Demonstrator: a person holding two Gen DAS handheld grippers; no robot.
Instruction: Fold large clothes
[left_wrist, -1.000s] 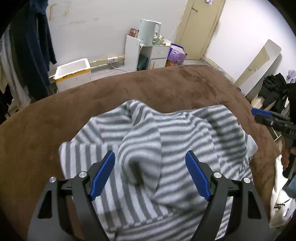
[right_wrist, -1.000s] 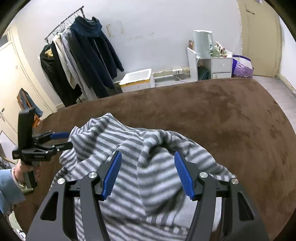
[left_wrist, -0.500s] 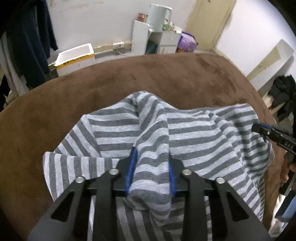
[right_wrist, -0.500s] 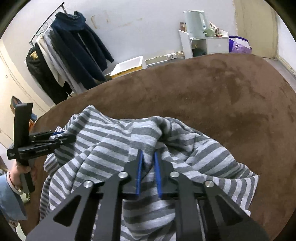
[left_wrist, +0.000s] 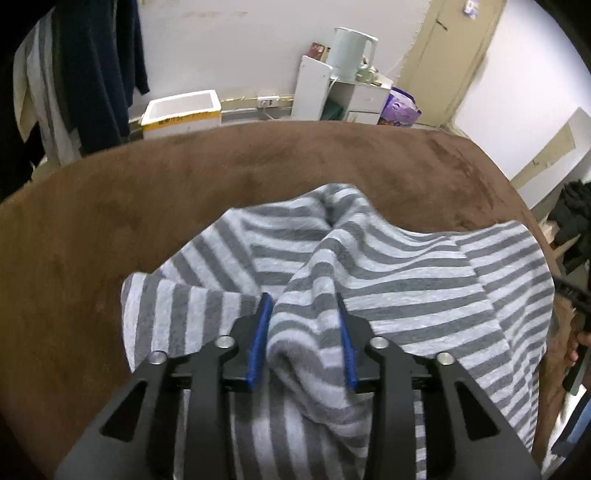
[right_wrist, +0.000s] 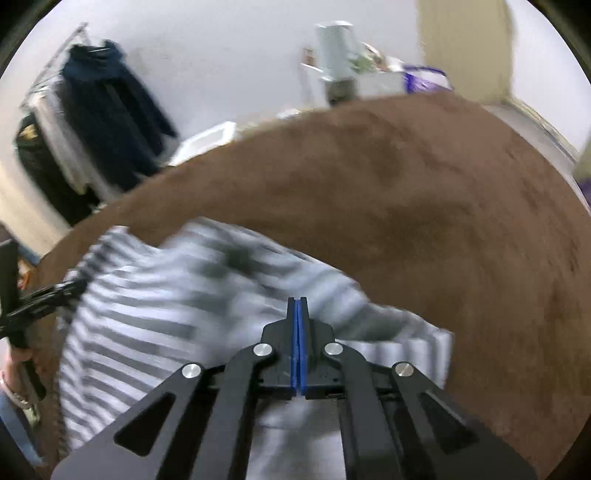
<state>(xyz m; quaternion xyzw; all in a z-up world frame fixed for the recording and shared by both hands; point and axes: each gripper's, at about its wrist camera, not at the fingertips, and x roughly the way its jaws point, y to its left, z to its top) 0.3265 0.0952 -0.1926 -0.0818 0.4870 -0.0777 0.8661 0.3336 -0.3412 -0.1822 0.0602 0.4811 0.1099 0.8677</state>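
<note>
Up close, the left gripper has its two blue-padded fingers pinching a thick fold of a grey-and-white striped garment. The bunched cloth fills the gap between the pads and spills toward the camera in a rounded roll. Beyond the fingertips the garment spreads forward and to the right across a brown plush surface, rumpled, with a raised ridge running away from the grip. Its far edge lies about midway across the brown surface.

Seen from the right wrist camera, the right gripper has its blue pads pressed flat together, with only a thin line showing between them. This view is blurred, so I cannot tell whether any cloth is caught between the pads. The striped garment lies under and to the left of the fingers, and a paler edge of it trails to the right just past the gripper. At the far left edge, the left gripper touches the garment's side.

Behind the brown surface stand a white wall, dark coats on a rail, a white box, a pale kettle on a small white shelf, and a beige door.
</note>
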